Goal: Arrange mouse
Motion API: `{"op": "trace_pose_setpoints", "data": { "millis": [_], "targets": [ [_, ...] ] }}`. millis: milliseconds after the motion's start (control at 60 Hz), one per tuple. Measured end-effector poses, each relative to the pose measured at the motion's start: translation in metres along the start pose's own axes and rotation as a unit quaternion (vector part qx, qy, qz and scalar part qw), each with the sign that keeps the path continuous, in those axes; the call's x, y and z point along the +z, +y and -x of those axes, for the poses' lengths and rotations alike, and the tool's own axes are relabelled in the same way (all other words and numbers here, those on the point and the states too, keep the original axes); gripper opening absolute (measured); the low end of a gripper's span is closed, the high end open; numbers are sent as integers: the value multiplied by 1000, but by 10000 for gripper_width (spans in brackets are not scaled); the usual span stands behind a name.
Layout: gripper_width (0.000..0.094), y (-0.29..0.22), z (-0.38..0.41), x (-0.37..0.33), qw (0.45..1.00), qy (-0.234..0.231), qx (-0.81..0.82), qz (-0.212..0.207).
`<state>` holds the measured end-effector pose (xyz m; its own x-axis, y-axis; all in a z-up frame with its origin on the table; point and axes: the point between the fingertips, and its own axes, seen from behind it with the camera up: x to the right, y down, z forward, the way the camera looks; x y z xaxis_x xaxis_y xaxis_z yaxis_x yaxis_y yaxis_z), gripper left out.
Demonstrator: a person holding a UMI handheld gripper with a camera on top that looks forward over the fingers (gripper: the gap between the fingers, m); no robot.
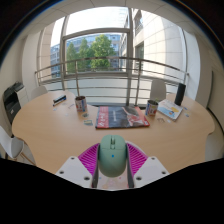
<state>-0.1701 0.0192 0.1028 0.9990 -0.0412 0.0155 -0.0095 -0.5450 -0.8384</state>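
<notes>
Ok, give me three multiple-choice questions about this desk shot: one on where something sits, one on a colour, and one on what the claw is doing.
1. Where is the mouse?
A. between the claw's two fingers
B. on the mouse mat
C. beside the window

2. What colour is the mouse?
A. red
B. pale green
C. black

3. What is the state of the claw?
A. wide open with nothing near it
B. closed on itself, empty
C. closed on the mouse

Answers:
1. A: the mouse sits between the pink pads, short of the mouse mat that lies farther along the table.
2. B: its shell shows a light mint green.
3. C: both pads press against the mouse's sides with no gap showing.
</notes>
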Motion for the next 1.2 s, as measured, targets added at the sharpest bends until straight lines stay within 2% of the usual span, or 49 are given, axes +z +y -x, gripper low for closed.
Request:
{"op": "trace_pose_setpoints", "data": {
  "millis": [167,300,350,417,433,467,533,750,1017,1200],
  "targets": [
    [411,68,-3,63,997,-3,2,76],
    [516,92,-5,75,994,-10,3,108],
    [622,89,-8,70,995,-3,0,104],
    [846,76,-10,57,995,4,-11,96],
    [853,74,-10,52,996,6,-14,92],
    [821,66,-11,42,996,11,-16,86],
    [857,52,-9,17,997,19,-18,70],
    [851,24,7,-100,999,39,-18,29],
    [850,51,30,-222,998,57,-30,14],
    [848,73,42,-264,998,54,-27,15]
  ]
}}
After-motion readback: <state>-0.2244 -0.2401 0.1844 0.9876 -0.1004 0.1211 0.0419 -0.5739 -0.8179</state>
